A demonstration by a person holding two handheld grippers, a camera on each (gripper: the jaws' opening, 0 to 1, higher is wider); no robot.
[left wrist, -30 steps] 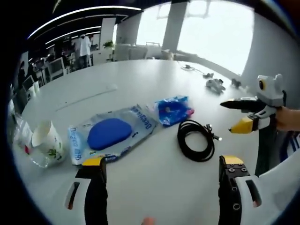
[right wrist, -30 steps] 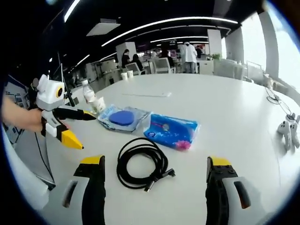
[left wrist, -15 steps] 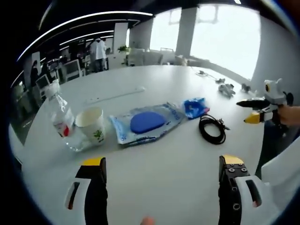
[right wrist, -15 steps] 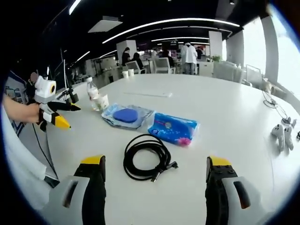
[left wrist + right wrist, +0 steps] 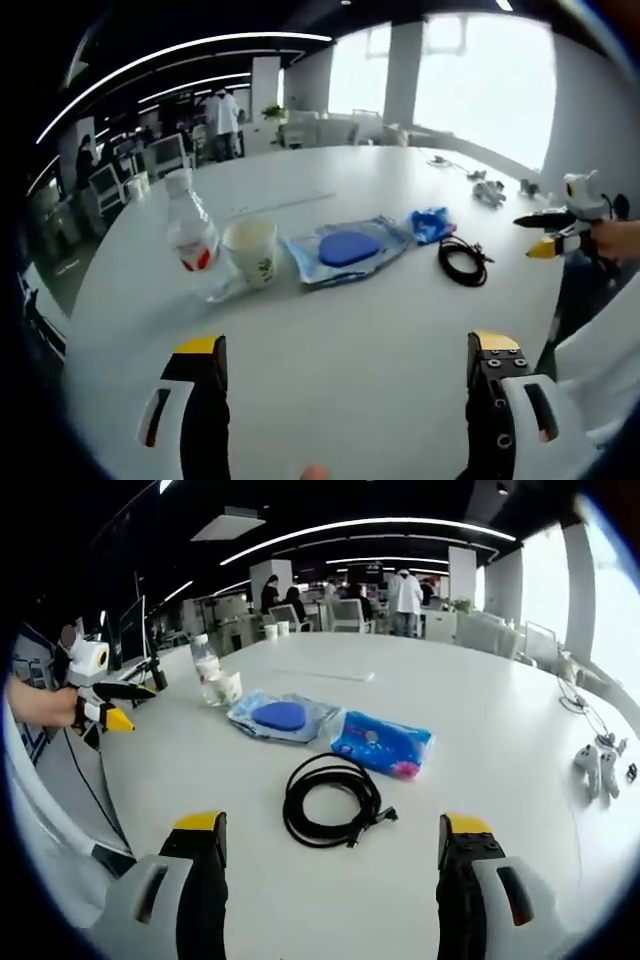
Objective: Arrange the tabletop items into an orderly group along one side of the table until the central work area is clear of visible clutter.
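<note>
Both hand-held grippers hung above the table with nothing between their jaws: the left gripper (image 5: 345, 360) stood spread wide, and the right gripper (image 5: 330, 835) was spread just as wide, each with black fingers capped in yellow. Below them the smooth white table (image 5: 330, 330) curved away, broad and matte. Across it lay a loose line of items. Largest was a flat clear pouch (image 5: 345, 250) holding a blue oval pad, crinkled at its edges. Beside it sat a glossy blue packet (image 5: 383, 745), then a black cable (image 5: 333, 802) wound in a round coil. At the other end of the line, a clear plastic bottle (image 5: 190, 240) stood upright, just beside a white paper cup (image 5: 250, 252).
</note>
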